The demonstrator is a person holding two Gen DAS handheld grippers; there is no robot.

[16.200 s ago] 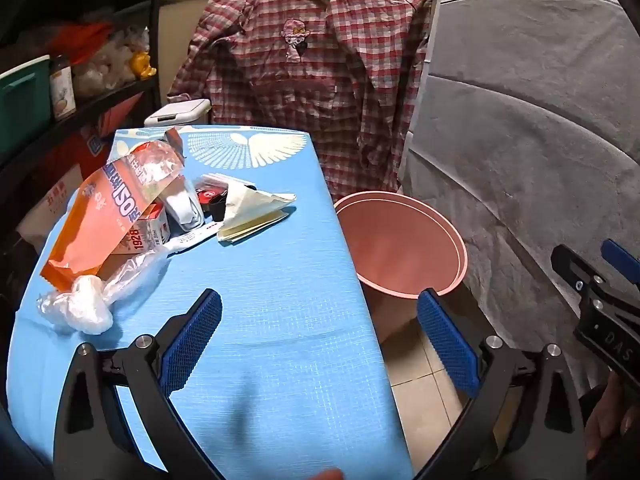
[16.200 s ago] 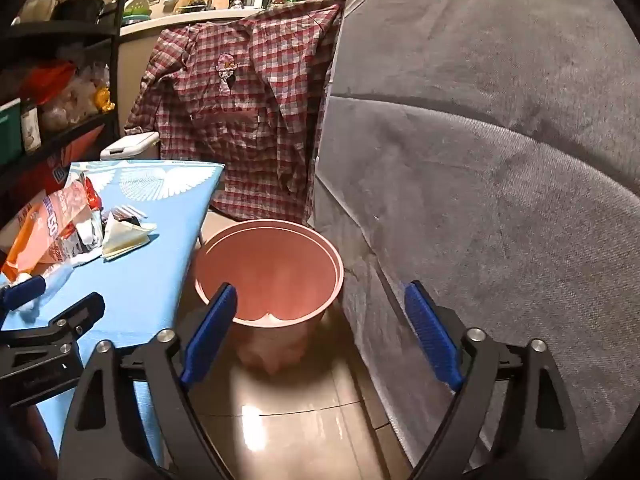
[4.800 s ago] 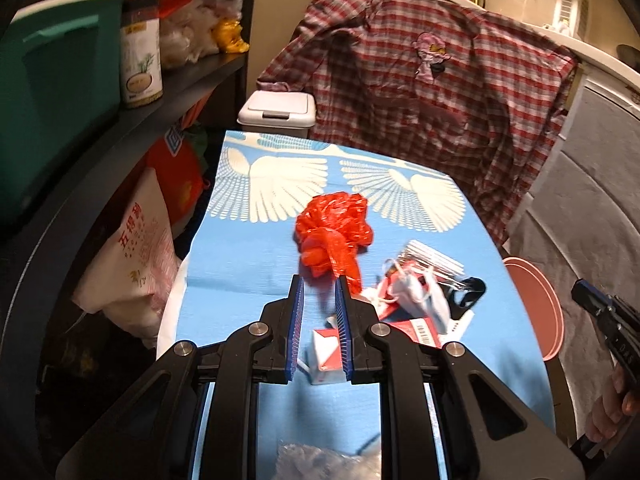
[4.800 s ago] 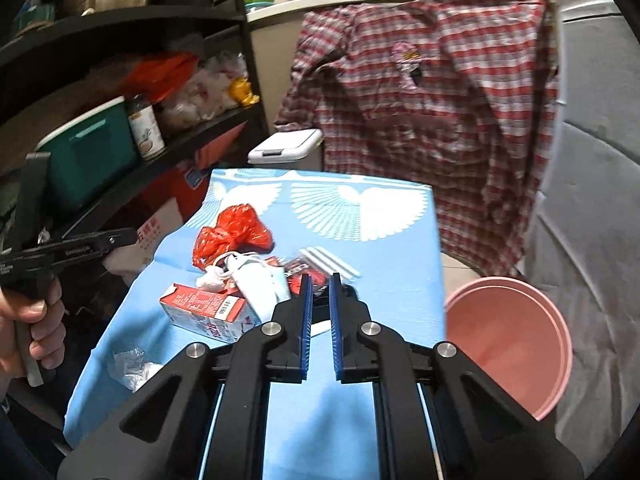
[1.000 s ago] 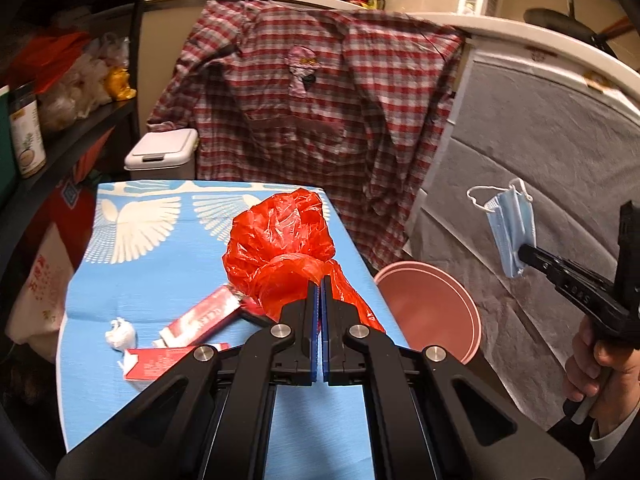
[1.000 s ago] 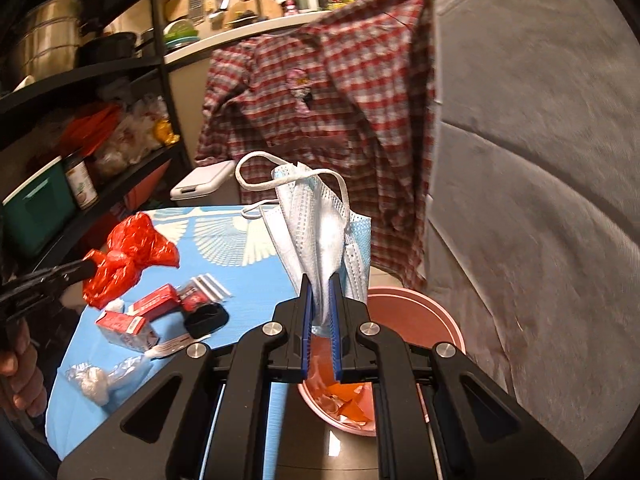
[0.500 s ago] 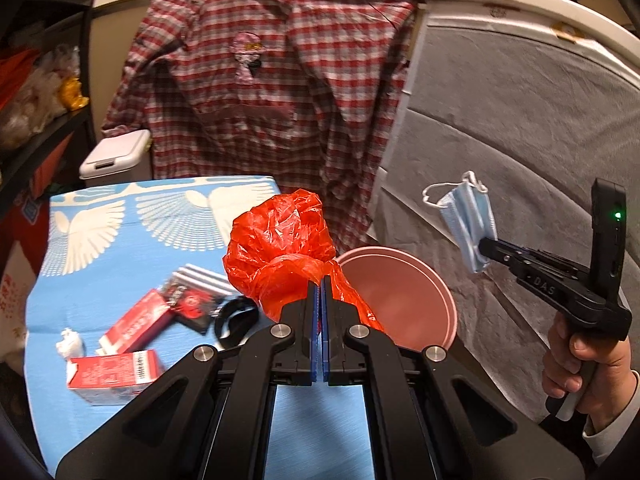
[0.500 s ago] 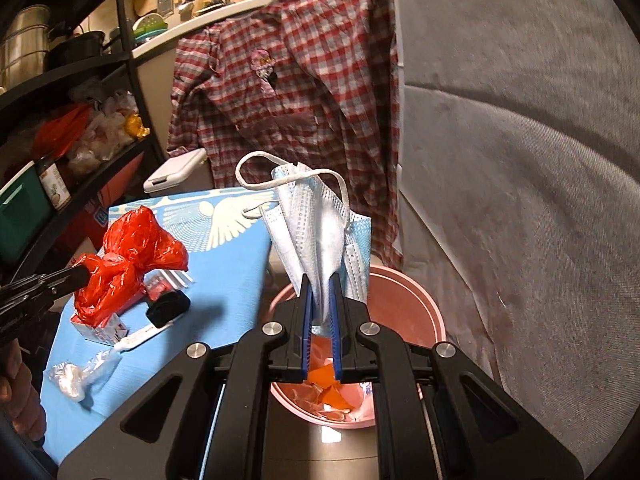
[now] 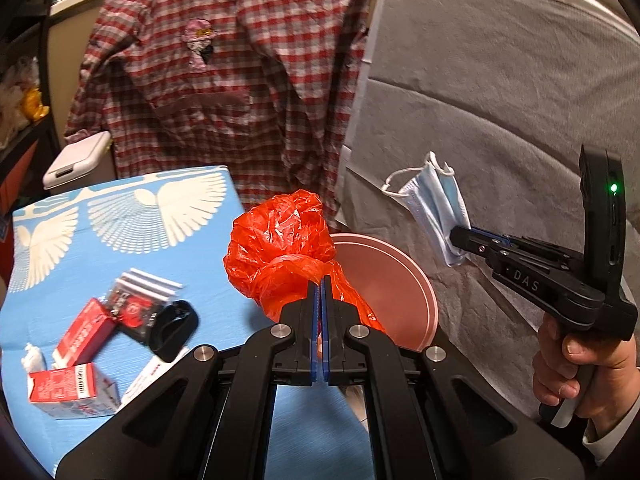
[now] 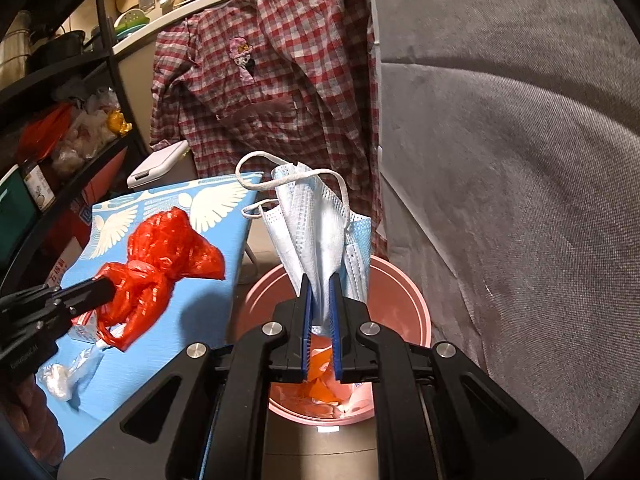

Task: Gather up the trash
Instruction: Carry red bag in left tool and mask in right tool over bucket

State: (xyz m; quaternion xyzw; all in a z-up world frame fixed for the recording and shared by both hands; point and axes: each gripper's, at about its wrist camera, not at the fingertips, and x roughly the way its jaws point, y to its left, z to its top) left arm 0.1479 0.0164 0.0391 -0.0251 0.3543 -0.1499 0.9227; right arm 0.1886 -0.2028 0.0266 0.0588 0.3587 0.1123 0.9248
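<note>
My left gripper is shut on a crumpled red plastic bag and holds it over the right edge of the blue table, next to the pink bin. My right gripper is shut on a light blue face mask and holds it above the pink bin, which has orange and white scraps inside. The mask and the right gripper show at the right in the left wrist view. The red bag shows at the left in the right wrist view.
On the table lie red cartons, a black object, a dark wrapper and a clear plastic bag. A plaid shirt hangs behind. Grey fabric fills the right. Shelves stand left.
Both grippers have moved right toward the pink bin. The red bag now hangs at the table's right edge, and the mask hangs over the bin's opening.
</note>
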